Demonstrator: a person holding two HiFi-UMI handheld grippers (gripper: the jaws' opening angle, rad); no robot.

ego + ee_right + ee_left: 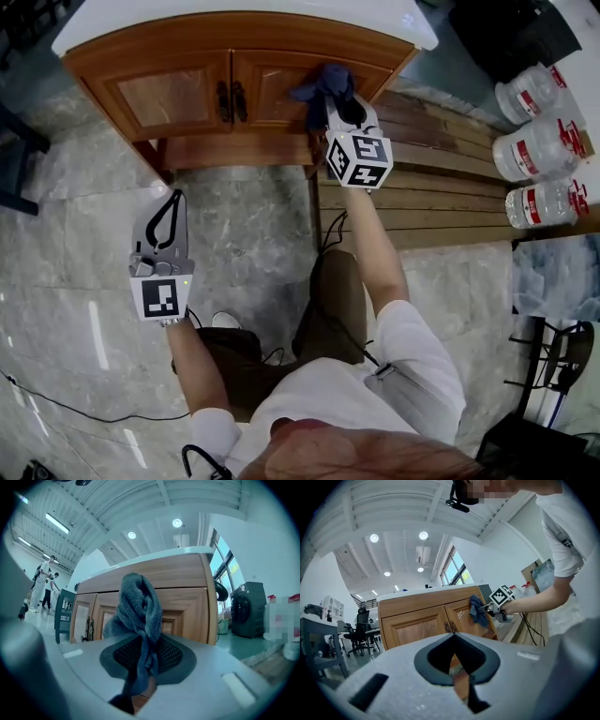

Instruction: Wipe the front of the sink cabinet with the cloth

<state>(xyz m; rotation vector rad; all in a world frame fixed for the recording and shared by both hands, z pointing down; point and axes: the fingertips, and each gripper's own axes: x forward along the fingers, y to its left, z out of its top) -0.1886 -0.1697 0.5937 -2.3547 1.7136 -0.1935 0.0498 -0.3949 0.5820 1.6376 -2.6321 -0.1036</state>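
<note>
1. Cloth (138, 616), dark blue and bunched, is pinched between the jaws of the right gripper (140, 667). The jaws are closed on its lower folds, and its bulk sticks out past their tips.
2. Just ahead of those jaws, the cloth lies against the front of the sink cabinet (234, 56), high on the right door (281, 89) and to the right of the two dark handles (232, 101).
3. Left gripper (167, 211) hangs low over the grey stone floor (244, 234), well back from the cabinet. Its jaws are closed, tips meeting, with nothing between them.
4. Ahead of the left jaws stands the left door (169, 94); the cloth is off to their right.
5. Three clear water bottles (539, 150) with red labels sit far to the right of the right jaws, past wooden decking (422, 187).
</note>
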